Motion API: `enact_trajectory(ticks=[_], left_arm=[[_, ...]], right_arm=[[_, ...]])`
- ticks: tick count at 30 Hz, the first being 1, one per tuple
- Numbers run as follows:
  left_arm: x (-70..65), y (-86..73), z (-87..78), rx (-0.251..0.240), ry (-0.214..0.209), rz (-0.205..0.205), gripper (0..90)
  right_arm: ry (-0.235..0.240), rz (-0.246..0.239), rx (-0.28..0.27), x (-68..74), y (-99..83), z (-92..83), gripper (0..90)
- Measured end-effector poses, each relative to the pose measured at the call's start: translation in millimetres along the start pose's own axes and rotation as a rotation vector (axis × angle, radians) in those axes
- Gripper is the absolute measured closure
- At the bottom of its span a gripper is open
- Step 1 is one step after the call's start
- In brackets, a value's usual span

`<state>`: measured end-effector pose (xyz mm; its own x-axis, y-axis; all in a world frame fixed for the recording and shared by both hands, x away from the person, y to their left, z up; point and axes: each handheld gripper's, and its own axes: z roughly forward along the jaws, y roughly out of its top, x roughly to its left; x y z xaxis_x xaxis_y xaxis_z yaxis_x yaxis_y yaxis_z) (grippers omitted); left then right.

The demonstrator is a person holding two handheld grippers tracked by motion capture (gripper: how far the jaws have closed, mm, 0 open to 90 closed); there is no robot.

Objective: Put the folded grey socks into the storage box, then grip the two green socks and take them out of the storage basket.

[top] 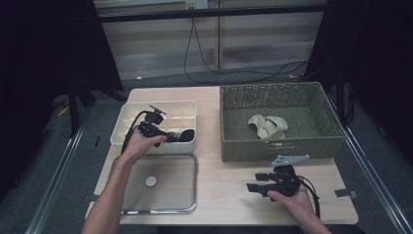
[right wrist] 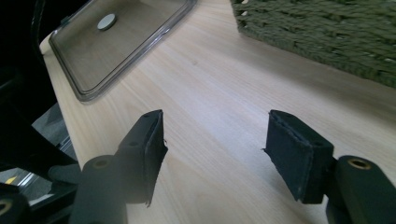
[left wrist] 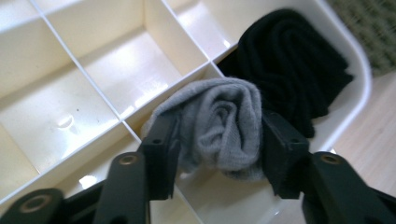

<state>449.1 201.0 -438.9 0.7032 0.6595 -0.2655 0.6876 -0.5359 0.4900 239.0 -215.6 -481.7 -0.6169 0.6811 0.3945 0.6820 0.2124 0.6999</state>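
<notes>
Grey rolled sock (left wrist: 219, 126) sits between the pads of my left gripper (left wrist: 219, 140), over the near compartment of the cream divided box (left wrist: 359, 88), just beside the black sock (left wrist: 289, 60) already tucked into the corner cell. Both pads (left wrist: 163, 154) touch the roll's sides, but I cannot tell how firmly they press, and that is my worry: a loose roll like this could spring open or catch on the divider wall and end up straddling two cells. If I nudge sideways I may also drag the black sock out of its slot. My right gripper (right wrist: 215, 149) hangs with its jaws wide apart and nothing between them, above the bare wooden table (right wrist: 219, 84) near the clear lid (right wrist: 112, 46) (well away from the woven basket (top: 277, 146) and its beige sock (top: 268, 126)), so it offers no backup.
</notes>
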Motion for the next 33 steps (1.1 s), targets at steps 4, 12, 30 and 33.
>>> enact_trajectory(ticks=[4, 12, 30, 33], left_arm=[[-5.1, -4.1, -13.4, -0.073, -0.008, 0.036, 38.6], [-24.1, -25.3, -35.7, -0.231, -0.013, 0.024, 21.7], [-65.9, -80.9, -59.4, -0.353, 0.003, 0.061, 18.0], [-72.5, -89.8, -58.3, -0.35, -0.028, 0.081, 19.1]], right_arm=[[-0.001, 0.009, -0.015, -1.3, 0.9, -3.4, 36.1], [-0.013, 0.003, -0.075, 0.2, 5.7, -20.1, 36.1], [-0.047, -0.019, -0.15, -0.8, 22.1, -46.0, 45.1], [-0.051, -0.022, -0.16, -1.0, 25.0, -53.4, 45.2]])
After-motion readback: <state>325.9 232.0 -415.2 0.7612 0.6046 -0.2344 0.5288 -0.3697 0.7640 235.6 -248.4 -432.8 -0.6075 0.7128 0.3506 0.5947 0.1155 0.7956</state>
